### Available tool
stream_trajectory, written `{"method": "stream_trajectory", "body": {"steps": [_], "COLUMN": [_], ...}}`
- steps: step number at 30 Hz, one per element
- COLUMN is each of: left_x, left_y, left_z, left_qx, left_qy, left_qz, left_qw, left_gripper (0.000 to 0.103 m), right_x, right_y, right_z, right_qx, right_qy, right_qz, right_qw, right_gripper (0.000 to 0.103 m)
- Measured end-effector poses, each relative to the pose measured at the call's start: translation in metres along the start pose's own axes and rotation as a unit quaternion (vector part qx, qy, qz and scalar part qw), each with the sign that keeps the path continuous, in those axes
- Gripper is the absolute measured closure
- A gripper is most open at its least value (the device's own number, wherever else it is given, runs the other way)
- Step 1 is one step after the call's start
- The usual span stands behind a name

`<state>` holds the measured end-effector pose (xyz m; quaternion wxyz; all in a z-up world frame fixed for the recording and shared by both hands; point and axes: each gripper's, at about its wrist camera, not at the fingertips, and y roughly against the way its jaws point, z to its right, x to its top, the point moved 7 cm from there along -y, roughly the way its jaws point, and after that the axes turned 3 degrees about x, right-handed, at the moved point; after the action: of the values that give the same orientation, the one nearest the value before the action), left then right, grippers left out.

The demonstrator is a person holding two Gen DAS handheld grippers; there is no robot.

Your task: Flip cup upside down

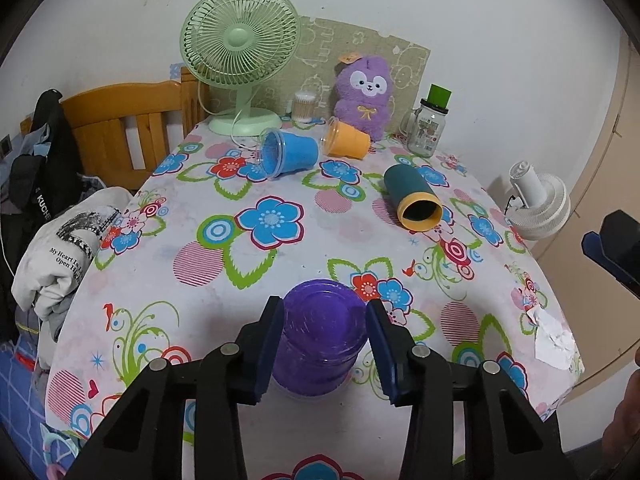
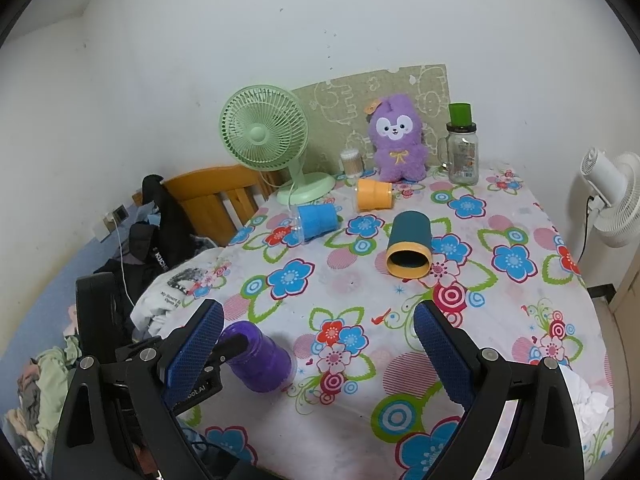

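A purple plastic cup stands upside down on the flowered tablecloth near the front edge, its base facing up. My left gripper has its blue-padded fingers around the cup's sides; a narrow gap shows on the right side. In the right wrist view the same cup sits at lower left with a left finger on it. My right gripper is wide open and empty above the table's front. A blue cup, an orange cup and a teal cup lie on their sides further back.
A green desk fan, a purple plush toy, a cotton-swab jar and a glass jar with a green lid stand at the back. Clothes pile at the left. A white fan stands off the right edge.
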<state>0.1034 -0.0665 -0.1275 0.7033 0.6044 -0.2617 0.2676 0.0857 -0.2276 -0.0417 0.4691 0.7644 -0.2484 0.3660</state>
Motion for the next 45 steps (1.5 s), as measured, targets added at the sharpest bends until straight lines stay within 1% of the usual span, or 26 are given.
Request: {"method": "stream_trajectory", "body": {"steps": [2,3,4,5,6,7,8,9,10,12,13,15,19,22,29,30,31,32,33,34,37,40,44,45], "left_x": [-0.001,-0.001,-0.002,-0.003,-0.003,-0.003,-0.003,-0.003,-0.003,-0.003,-0.003,-0.001,0.005,0.007,0.005,0.004,0.003,0.003,0.002,0.002,0.005,0.004,0.0,0.0], "left_y": [-0.001,-0.001,-0.003,-0.004,-0.005,-0.005,-0.005,-0.006,-0.007,-0.009,-0.009,-0.007,0.0,0.003,-0.004,-0.006,-0.007,-0.007,-0.007,-0.006,-0.002,-0.003,-0.009,-0.01], "left_z": [0.0,0.0,0.001,0.001,0.001,0.0,0.001,0.001,0.003,0.005,0.005,0.005,0.004,0.003,0.0,0.0,0.001,0.001,0.0,-0.001,-0.002,-0.004,-0.007,-0.006], "left_qx": [0.003,0.002,0.0,0.001,0.006,0.009,0.008,0.008,0.009,0.01,0.009,0.007,0.006,0.008,0.014,0.013,0.012,0.011,0.012,0.015,0.019,0.022,0.024,0.024], "left_qy": [0.0,0.001,0.002,0.002,0.005,0.008,0.008,0.006,0.002,-0.005,-0.006,-0.005,-0.004,-0.002,0.0,0.0,0.0,0.001,0.003,0.006,0.008,0.008,0.01,0.009], "left_qz": [0.001,-0.001,-0.005,-0.007,-0.007,-0.003,-0.001,-0.002,-0.005,-0.01,-0.01,-0.008,0.003,0.009,0.001,-0.003,-0.006,-0.008,-0.007,-0.004,0.005,0.001,-0.009,-0.01], "left_qw": [1.0,1.0,1.0,1.0,0.9999,0.9999,0.9999,0.9999,0.9999,0.9999,0.9999,0.9999,1.0,0.9999,0.9999,0.9999,0.9999,0.9999,0.9999,0.9999,0.9998,0.9997,0.9996,0.9996], "left_gripper": [0.059,0.055,0.044,0.035,0.021,0.02,0.02,0.023,0.035,0.052,0.052,0.057,0.061,0.062,0.061,0.057,0.047,0.039,0.025,0.016,0.011,0.009,0.009,0.011], "right_x": [0.0,0.001,0.001,0.001,0.001,0.001,0.002,0.0,0.0,0.0,0.0,0.0,-0.001,0.0,-0.001,-0.001,-0.002,-0.002,-0.002,-0.002,-0.003,-0.004,-0.004,-0.005], "right_y": [0.0,0.002,0.002,0.003,0.003,0.003,0.003,0.006,0.007,0.009,0.01,0.01,0.011,0.01,0.009,0.008,0.008,0.008,0.008,0.008,0.008,0.006,0.002,0.002], "right_z": [-0.001,-0.001,-0.001,0.0,0.0,0.0,0.001,0.002,0.003,0.005,0.005,0.006,0.005,0.004,0.004,0.004,0.004,0.004,0.004,0.004,0.004,0.004,0.003,0.003], "right_qx": [0.0,0.0,-0.001,-0.001,-0.001,-0.002,-0.003,-0.003,-0.004,-0.005,-0.005,-0.005,-0.002,-0.002,-0.003,-0.004,-0.004,-0.003,-0.003,-0.004,-0.003,-0.001,0.0,0.0], "right_qy": [0.001,0.001,0.002,0.002,0.002,0.002,0.001,0.001,0.0,-0.001,-0.002,-0.003,-0.001,0.001,-0.001,-0.001,-0.001,-0.001,-0.001,-0.001,0.0,0.001,0.004,0.004], "right_qz": [0.0,0.0,0.0,0.0,0.0,0.0,0.001,0.002,0.002,0.004,0.005,0.005,0.005,0.004,0.002,0.001,0.001,0.001,0.002,0.002,0.0,-0.004,-0.009,-0.009], "right_qw": [1.0,1.0,1.0,1.0,1.0,1.0,1.0,1.0,1.0,1.0,1.0,1.0,1.0,1.0,1.0,1.0,1.0,1.0,1.0,1.0,1.0,1.0,1.0,1.0], "right_gripper": [0.006,0.006,0.006,0.006,0.006,0.006,0.006,0.006,0.006,0.006,0.006,0.006,0.006,0.006,0.006,0.006,0.006,0.006,0.006,0.006,0.006,0.006,0.006,0.006]}}
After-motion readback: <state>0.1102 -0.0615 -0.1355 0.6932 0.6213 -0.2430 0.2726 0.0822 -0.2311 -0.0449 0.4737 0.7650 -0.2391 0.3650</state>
